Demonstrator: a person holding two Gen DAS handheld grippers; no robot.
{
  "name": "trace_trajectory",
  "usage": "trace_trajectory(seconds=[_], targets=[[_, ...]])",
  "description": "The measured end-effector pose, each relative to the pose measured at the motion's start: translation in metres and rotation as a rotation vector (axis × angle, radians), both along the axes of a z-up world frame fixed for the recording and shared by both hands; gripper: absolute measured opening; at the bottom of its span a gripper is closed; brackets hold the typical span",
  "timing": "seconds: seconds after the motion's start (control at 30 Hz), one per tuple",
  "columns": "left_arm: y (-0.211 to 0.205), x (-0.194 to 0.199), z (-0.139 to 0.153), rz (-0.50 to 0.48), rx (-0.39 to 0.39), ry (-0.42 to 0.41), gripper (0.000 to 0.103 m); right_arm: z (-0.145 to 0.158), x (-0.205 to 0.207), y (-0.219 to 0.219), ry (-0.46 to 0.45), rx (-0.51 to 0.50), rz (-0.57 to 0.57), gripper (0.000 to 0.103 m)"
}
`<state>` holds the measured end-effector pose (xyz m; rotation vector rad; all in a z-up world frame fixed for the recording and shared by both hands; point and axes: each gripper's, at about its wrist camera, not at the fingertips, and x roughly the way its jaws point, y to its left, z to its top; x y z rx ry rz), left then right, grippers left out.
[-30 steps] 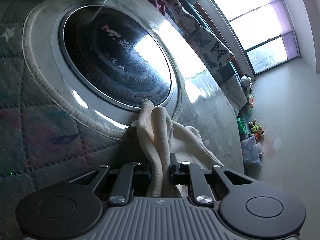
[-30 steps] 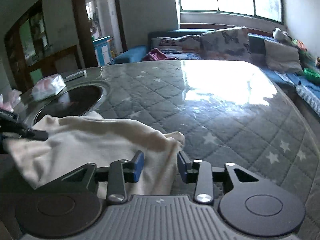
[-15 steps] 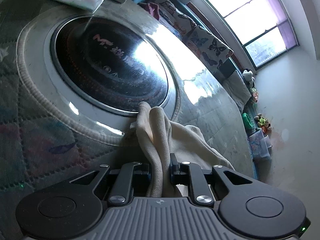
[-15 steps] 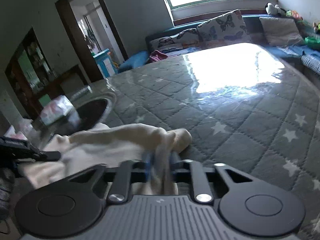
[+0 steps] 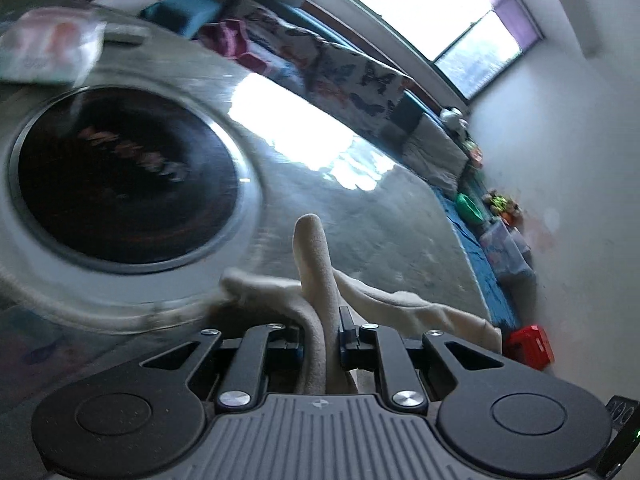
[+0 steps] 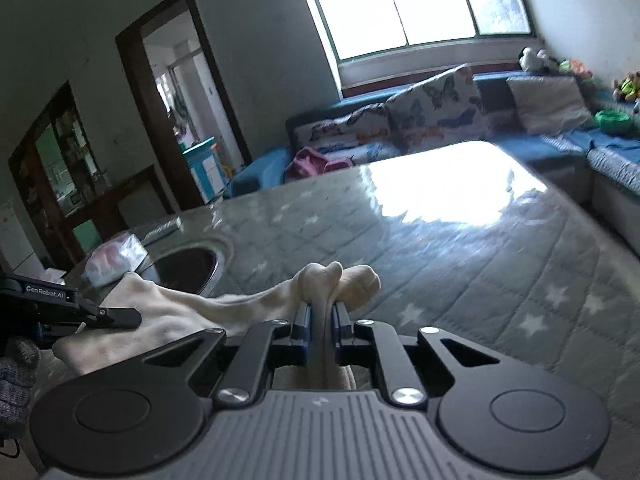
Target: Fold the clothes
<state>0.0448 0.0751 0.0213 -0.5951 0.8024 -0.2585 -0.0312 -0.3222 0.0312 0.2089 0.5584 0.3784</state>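
Note:
A cream cloth (image 6: pixel 168 312) hangs stretched between both grippers above the grey quilted table (image 6: pixel 460 264). My right gripper (image 6: pixel 321 314) is shut on one bunched corner of it, which bulges out past the pads. In the left wrist view my left gripper (image 5: pixel 324 328) is shut on another fold of the cream cloth (image 5: pixel 316 264), which stands up between the pads and trails off to the right. The left gripper also shows at the left edge of the right wrist view, as a black finger (image 6: pixel 116 316) on the cloth's far end.
A round black cooktop (image 5: pixel 120 172) is set into the table with a glossy rim. A tissue pack (image 5: pixel 48 48) and a remote (image 6: pixel 162 227) lie beyond it. A sofa with butterfly cushions (image 6: pixel 432 116) lines the far side, and a red box (image 5: pixel 528 346) sits on the floor.
The right gripper closed on the cloth's corner and lifted it off the table. The left gripper rose and rolled with its fold, so the cooktop swung left in its view.

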Motion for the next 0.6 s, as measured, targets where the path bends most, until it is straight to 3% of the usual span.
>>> trace_trajectory(seconds=[0.4,0.6], targets=[[-0.102,0.047,0.012,-0.159,-0.002,-0.027,0.015,0.026,0.008,-0.071,-0.053,-0.106,-0.193,0.009],[-0.150,0.065,0.008,-0.232,0.022,-0.017,0.015,0.023,0.022,-0.102,-0.039,-0.150,-0.275,0.009]])
